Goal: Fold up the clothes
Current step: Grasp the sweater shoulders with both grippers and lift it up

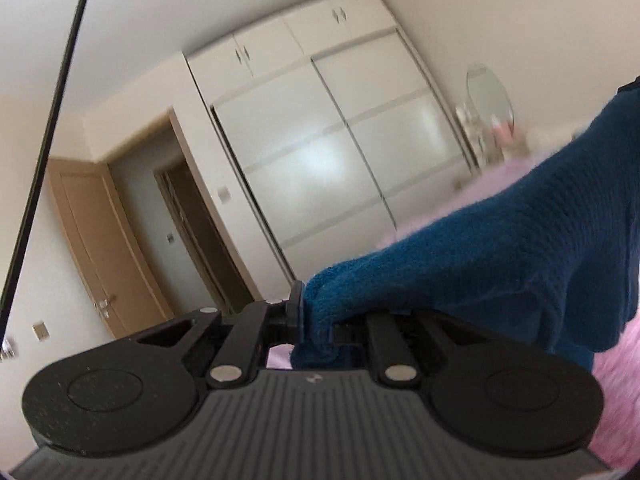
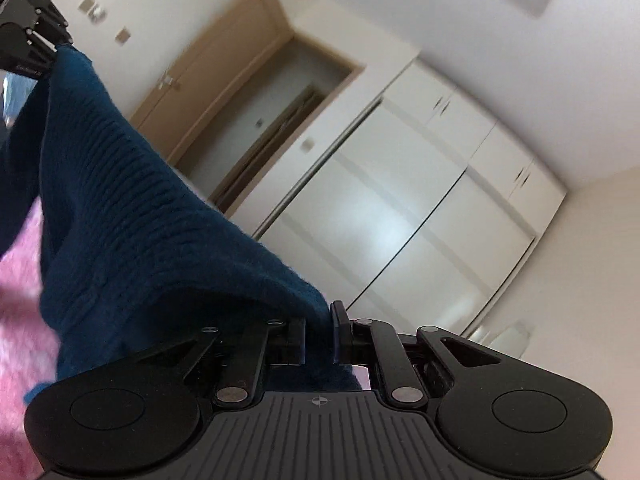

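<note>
A fuzzy pink bedcover (image 2: 16,280) lies below; a white wardrobe (image 1: 320,152) and wooden door (image 1: 92,248) stand behind. The left tool (image 1: 306,312) and right tool (image 2: 320,328) each clench the blue knit sweater (image 2: 132,216), stretched between them above the cover.

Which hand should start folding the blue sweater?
Probably both together. The left gripper and the right gripper each pinch an edge of the blue sweater, which hangs stretched between them above the pink blanket.
</note>
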